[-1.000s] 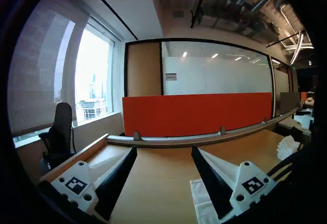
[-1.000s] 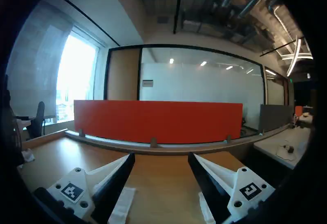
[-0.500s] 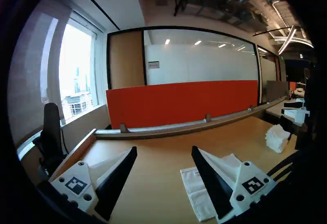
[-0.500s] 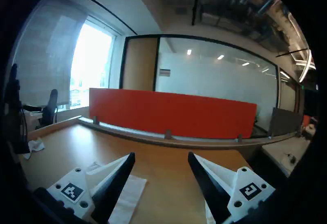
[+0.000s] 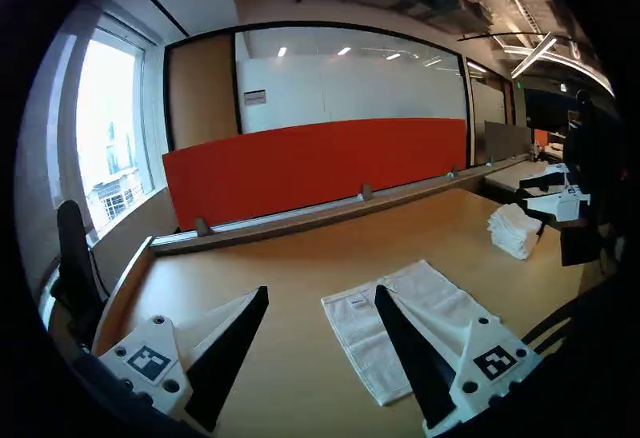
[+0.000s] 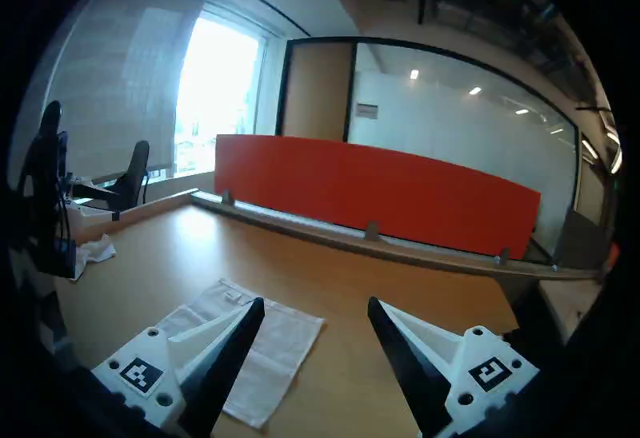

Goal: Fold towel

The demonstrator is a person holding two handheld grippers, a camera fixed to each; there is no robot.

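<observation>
A white towel [image 5: 376, 322] lies spread flat on the wooden table [image 5: 272, 270]. In the left gripper view it lies under and just beyond the right finger of my left gripper [image 5: 320, 290], which is open and holds nothing. In the right gripper view the same towel [image 6: 272, 338] lies beneath the left finger of my right gripper [image 6: 314, 302], also open and empty. Both grippers hover above the table on the near side of the towel. The fingers hide the towel's near edge.
A stack of folded white towels [image 5: 512, 230] sits at the table's right. A crumpled white cloth [image 6: 92, 250] lies at the left edge. An orange divider [image 5: 320, 166] runs along the back of the table. An office chair [image 6: 132, 178] stands by the window.
Both views have tipped down toward the table, and the flat towel has come into much fuller view. Both grippers stay open.
</observation>
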